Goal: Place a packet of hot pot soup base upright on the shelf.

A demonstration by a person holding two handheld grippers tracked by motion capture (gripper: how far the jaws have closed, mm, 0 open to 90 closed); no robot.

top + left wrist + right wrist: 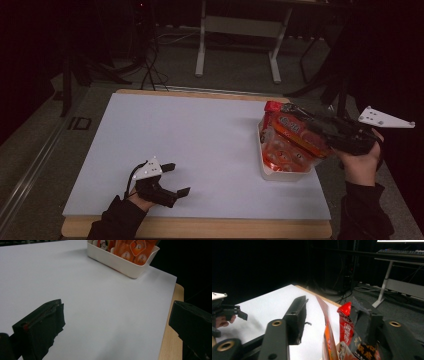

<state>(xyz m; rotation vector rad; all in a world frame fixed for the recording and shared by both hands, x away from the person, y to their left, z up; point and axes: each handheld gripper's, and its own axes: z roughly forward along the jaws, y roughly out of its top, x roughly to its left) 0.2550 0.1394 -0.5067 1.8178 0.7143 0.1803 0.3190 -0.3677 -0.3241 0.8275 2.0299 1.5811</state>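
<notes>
White rectangular plastic tub stands at the right edge of the white table board. Orange and red printed snack packets stand upright inside the tub, tops rising above its rim. Right gripper hovers over the tub; its jaws stand partly apart, straddling the packet tops without pressing them. Left gripper rests well apart from the tub, near the board's front edge, jaws wide, nothing between.

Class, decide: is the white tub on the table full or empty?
Full: orange and red snack packets stick up above the white tub rim.
</notes>
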